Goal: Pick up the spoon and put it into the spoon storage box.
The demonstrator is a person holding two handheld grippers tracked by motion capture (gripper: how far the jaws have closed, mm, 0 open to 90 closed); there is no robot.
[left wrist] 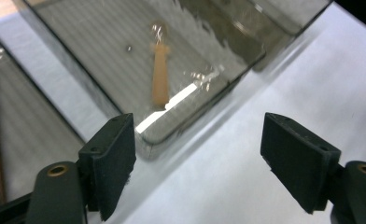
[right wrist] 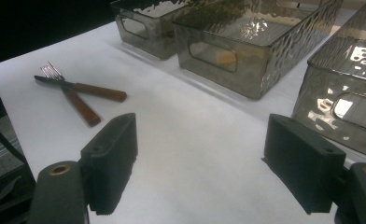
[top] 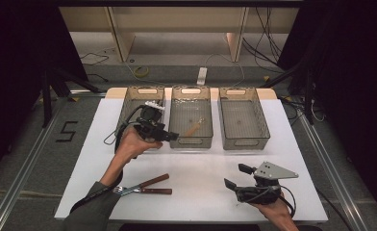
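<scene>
Fingers (left wrist: 111, 154) of both grippers gape empty over the white table (top: 196, 187); dark room beyond.

Dark curtains (top: 13, 57) flank a grey floor (top: 28, 139) marked with a taped "5" (top: 67, 131); wooden shelving (top: 177, 24) and loose cables (top: 268, 38) stand behind.
</scene>
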